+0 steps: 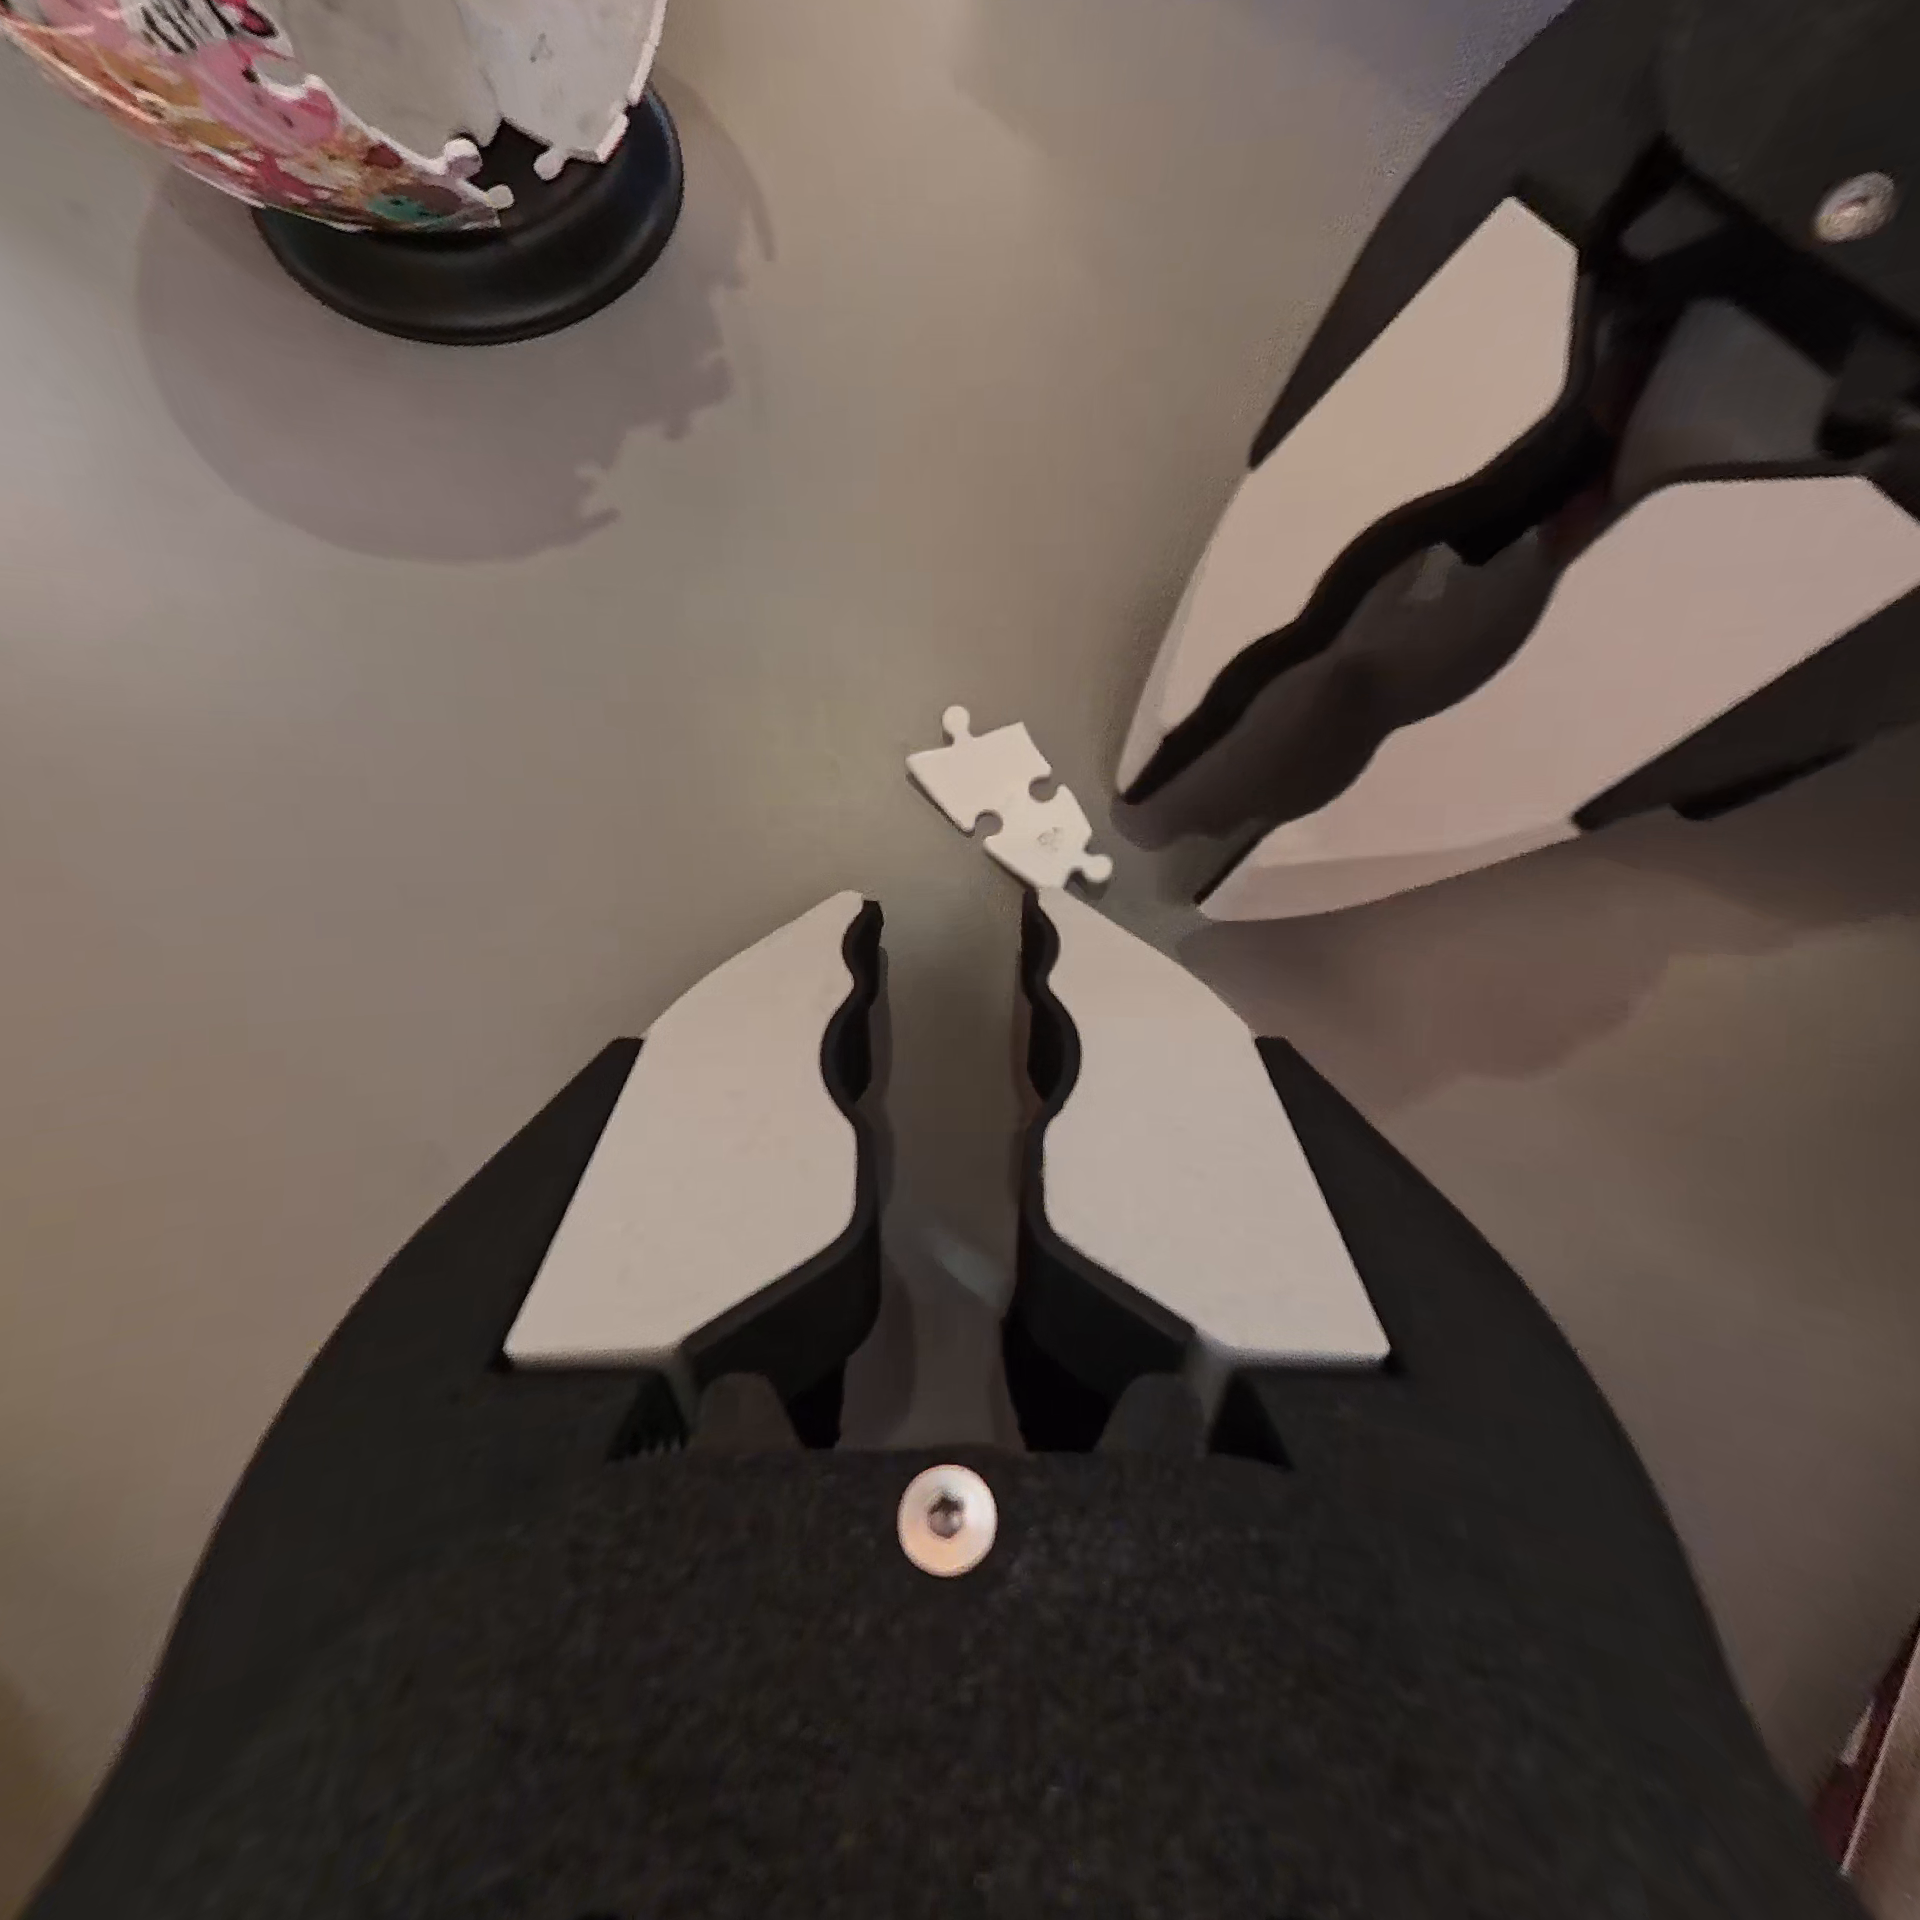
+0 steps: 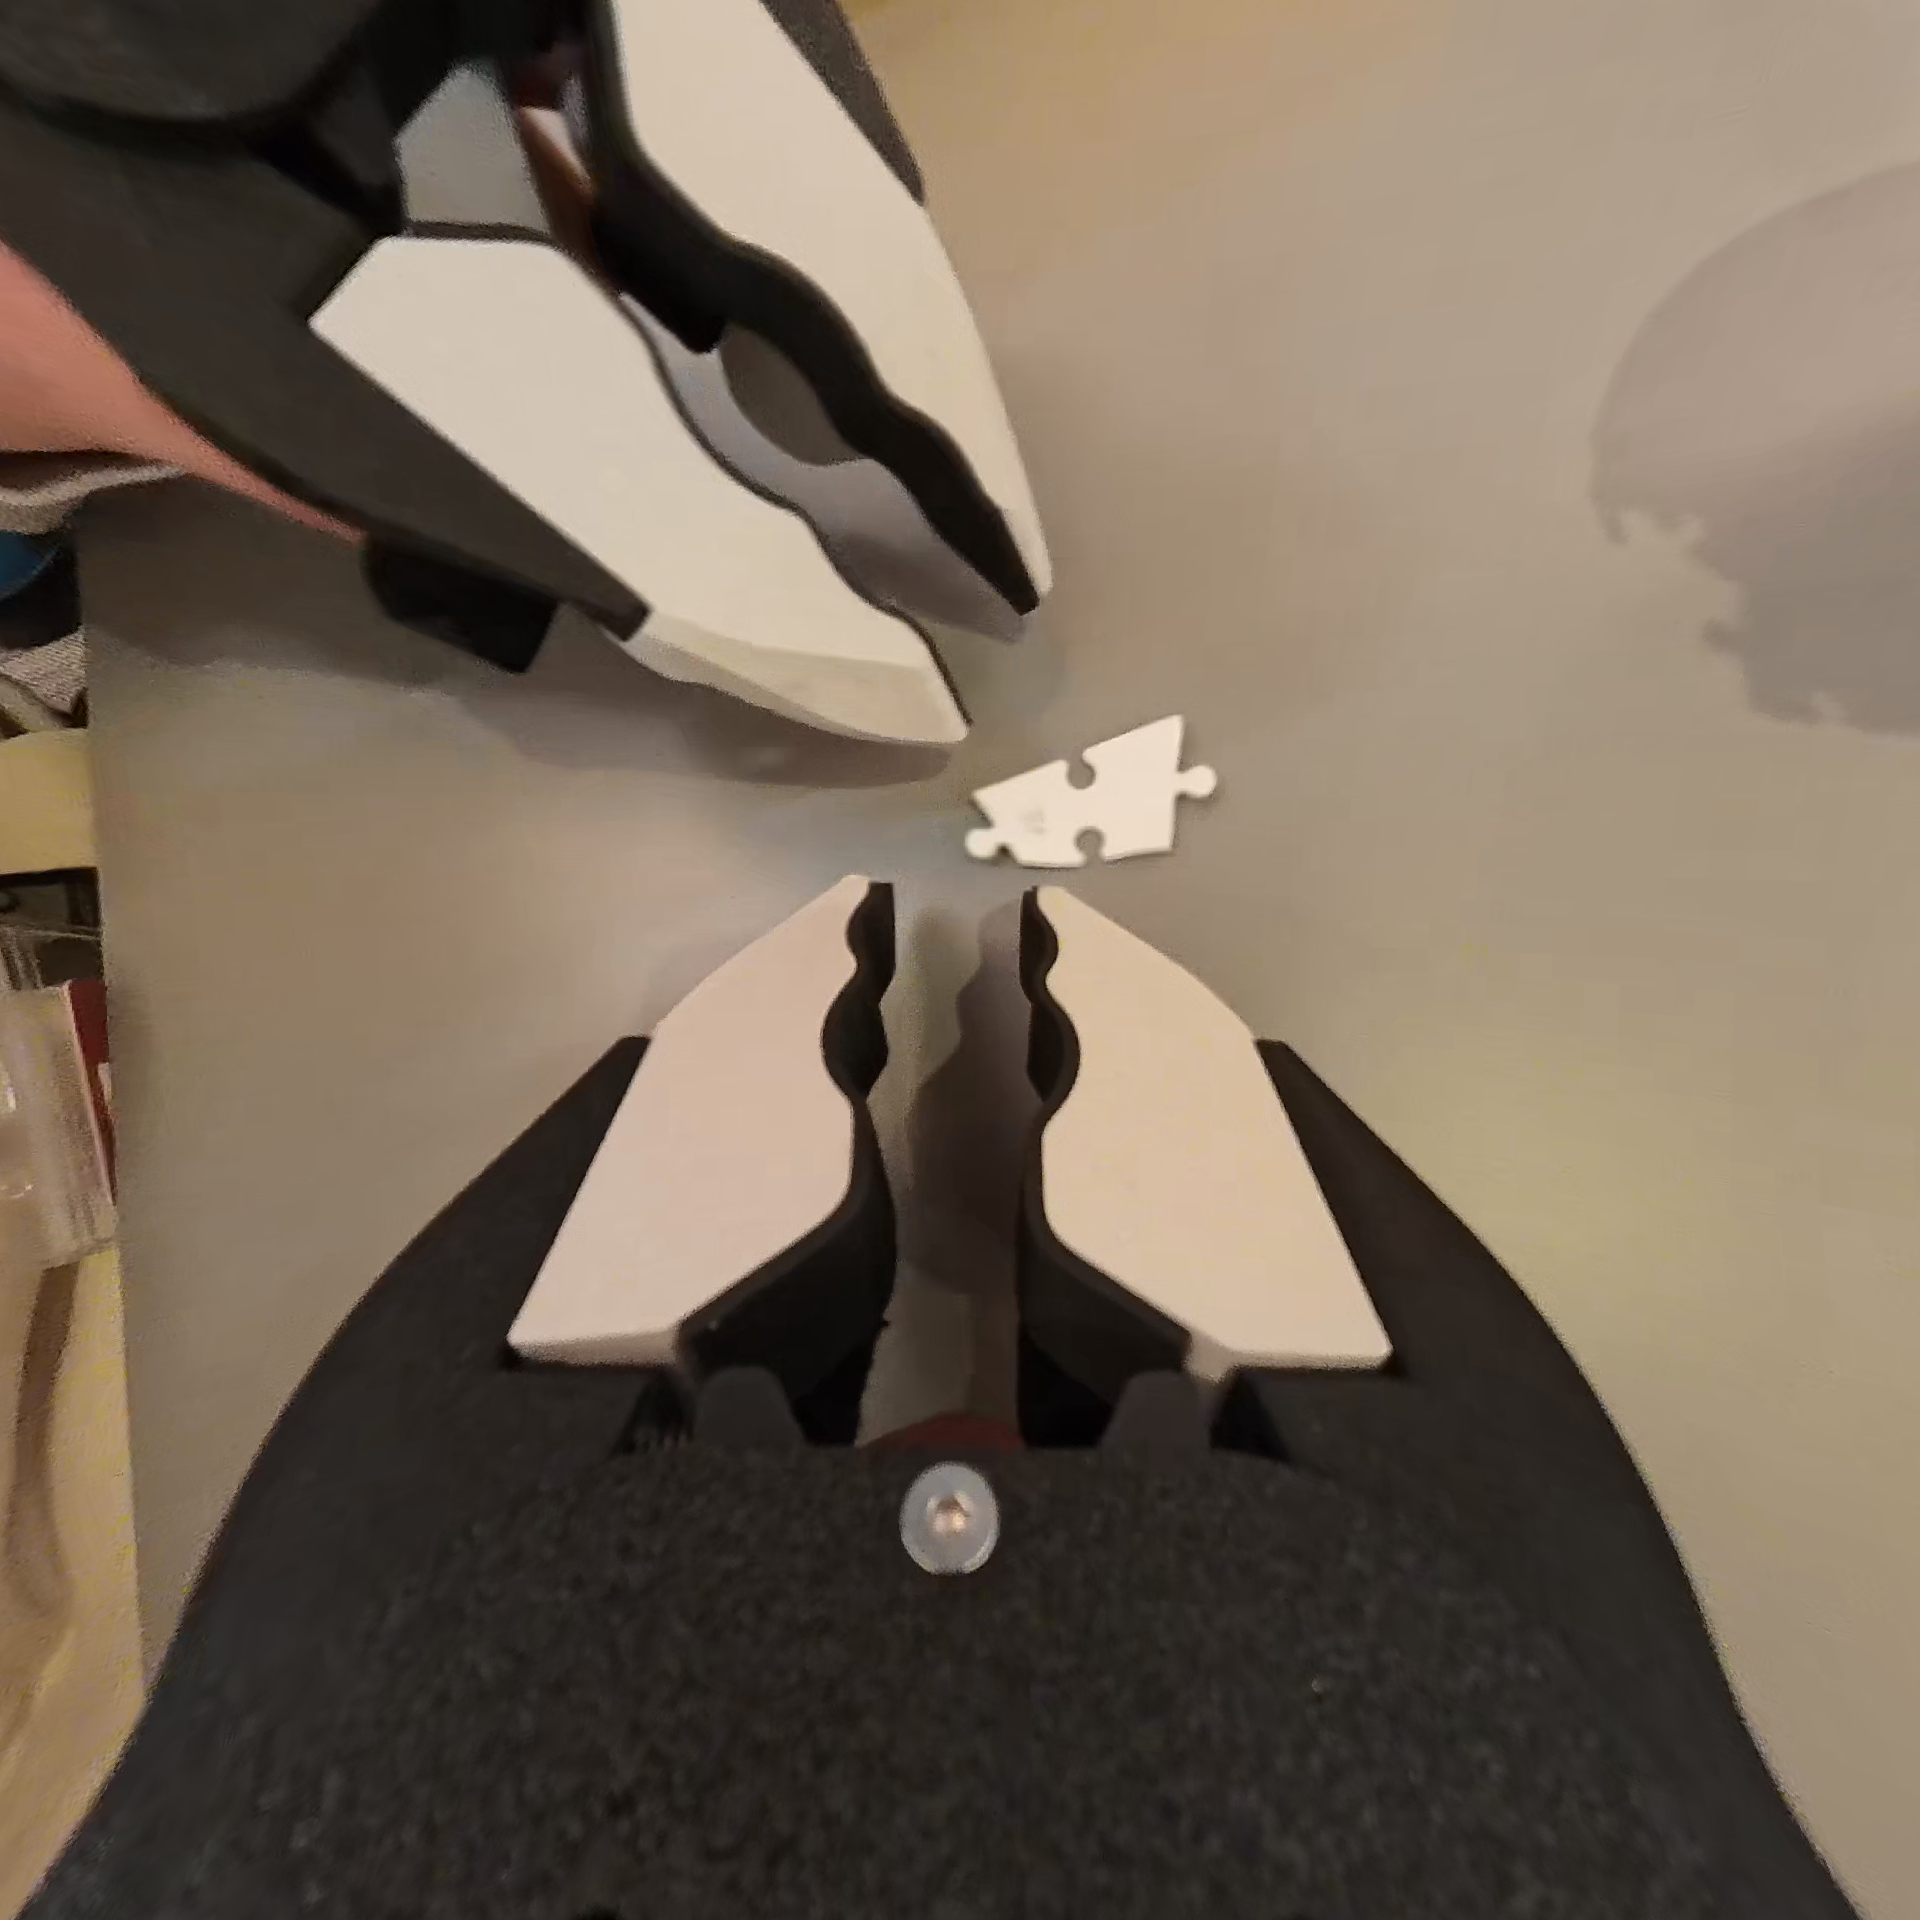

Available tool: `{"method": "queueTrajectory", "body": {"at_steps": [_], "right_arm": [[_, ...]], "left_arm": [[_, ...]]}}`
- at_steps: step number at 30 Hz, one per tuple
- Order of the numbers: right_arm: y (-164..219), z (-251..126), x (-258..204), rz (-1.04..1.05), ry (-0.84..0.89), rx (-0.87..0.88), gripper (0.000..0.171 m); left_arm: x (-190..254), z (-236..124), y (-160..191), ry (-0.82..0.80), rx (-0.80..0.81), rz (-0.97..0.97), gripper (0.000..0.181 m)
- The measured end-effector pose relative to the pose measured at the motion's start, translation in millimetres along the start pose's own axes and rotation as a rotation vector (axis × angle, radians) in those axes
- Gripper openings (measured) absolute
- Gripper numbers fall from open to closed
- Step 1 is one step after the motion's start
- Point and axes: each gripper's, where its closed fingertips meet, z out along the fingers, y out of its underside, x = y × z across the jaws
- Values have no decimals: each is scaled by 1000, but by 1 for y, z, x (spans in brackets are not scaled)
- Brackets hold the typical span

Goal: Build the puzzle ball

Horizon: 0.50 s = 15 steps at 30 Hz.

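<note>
The left gripper [image 1: 951, 914] points down toward the tabletop with its two white, black-lined fingers parted by a narrow gap and nothing between them. The right gripper [image 2: 956, 899] is angled down the same way, jaws equally parted and empty. The two sets of fingertips converge close together, and a hand [image 2: 114, 416] shows behind the left gripper.

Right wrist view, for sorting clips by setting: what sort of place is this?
Probably a home or hobby tabletop, not a factory. A plain beige table carries two joined white puzzle pieces, household clutter lies off its left edge, and the left wrist view shows a half-built puzzle ball on a black stand.
</note>
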Motion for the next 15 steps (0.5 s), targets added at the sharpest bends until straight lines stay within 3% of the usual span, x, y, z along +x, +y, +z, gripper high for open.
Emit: {"method": "queueTrajectory", "body": {"at_steps": [4,8,11,15], "right_arm": [[-8,-3,4,-28,42,10,23],[-17,-2,-4,3,-30,6,23],[-17,2,-17,-31,-80,8,21],[-4,9,-4,-37,-14,-58,24]], "left_arm": [[-2,-2,-1,14,11,10,25],[-3,-6,-8,50,48,33,26],[-3,-6,-15,85,67,177,26],[-1,-2,-18,203,39,298,27]]}}
